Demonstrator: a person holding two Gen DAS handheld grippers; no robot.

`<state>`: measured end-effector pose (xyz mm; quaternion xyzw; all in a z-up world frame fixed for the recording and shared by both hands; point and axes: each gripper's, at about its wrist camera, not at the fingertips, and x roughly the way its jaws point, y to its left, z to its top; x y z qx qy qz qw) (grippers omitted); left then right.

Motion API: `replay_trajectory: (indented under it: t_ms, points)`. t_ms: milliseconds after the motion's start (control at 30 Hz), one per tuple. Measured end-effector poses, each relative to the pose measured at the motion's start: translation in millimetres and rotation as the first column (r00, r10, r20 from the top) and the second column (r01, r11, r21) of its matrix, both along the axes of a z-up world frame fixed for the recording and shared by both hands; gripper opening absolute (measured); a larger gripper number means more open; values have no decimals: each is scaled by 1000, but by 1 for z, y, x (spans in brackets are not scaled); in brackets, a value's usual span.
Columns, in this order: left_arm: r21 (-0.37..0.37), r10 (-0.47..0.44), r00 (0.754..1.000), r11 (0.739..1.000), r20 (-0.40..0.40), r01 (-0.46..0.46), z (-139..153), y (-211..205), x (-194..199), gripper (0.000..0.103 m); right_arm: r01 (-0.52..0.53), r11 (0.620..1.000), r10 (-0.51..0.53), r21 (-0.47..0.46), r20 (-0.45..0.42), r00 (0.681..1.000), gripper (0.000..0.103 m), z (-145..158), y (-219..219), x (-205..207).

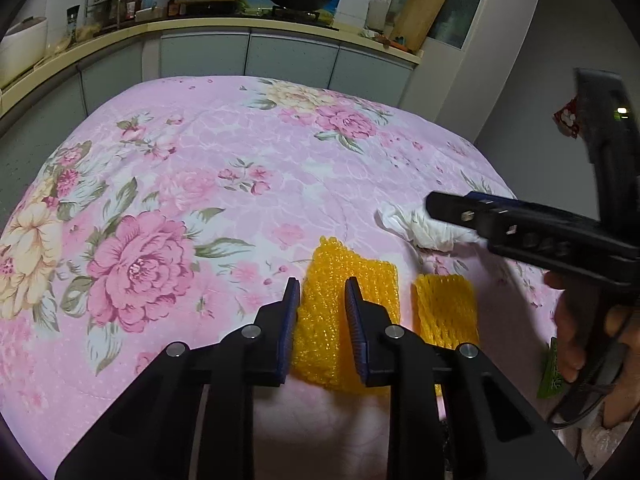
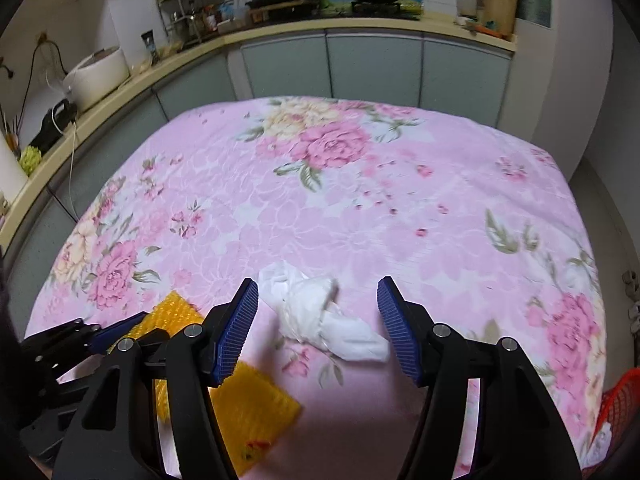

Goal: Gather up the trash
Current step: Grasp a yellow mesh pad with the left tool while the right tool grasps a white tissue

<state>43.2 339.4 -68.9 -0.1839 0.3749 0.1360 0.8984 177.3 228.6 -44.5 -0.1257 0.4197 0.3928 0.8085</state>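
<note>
A pink floral cloth (image 1: pixel 192 168) covers the table. My left gripper (image 1: pixel 322 300) is shut on a yellow foam net (image 1: pixel 320 320), whose mesh bunches up between the blue pads. A second yellow foam net (image 1: pixel 446 312) lies flat just to its right. Further right is a crumpled white tissue (image 1: pixel 420 232) with my right gripper (image 1: pixel 448 204) over it. In the right wrist view the right gripper (image 2: pixel 318 284) stands open, and the tissue (image 2: pixel 320 316) lies on the cloth between its fingers, touching neither pad. The pinched net (image 2: pixel 172 316) and the flat net (image 2: pixel 256 412) show at lower left.
A green wrapper (image 1: pixel 554 368) lies at the table's right edge under the hand holding the right gripper. A red mesh basket (image 2: pixel 620 400) sits past the table's right edge. A kitchen counter (image 1: pixel 240 26) with pans and jars runs behind the table.
</note>
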Motion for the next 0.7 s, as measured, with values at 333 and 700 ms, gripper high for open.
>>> replay_trajectory:
  t_ms: [333, 700]
  points:
    - [22, -1, 1000, 1000, 7, 1, 1, -3, 0, 16, -24, 998, 22, -64, -36, 999, 49, -25, 17, 7]
    - [55, -11, 1000, 998, 27, 9, 6, -8, -2, 14, -15, 999, 14, -34, -34, 999, 30, -15, 5, 4]
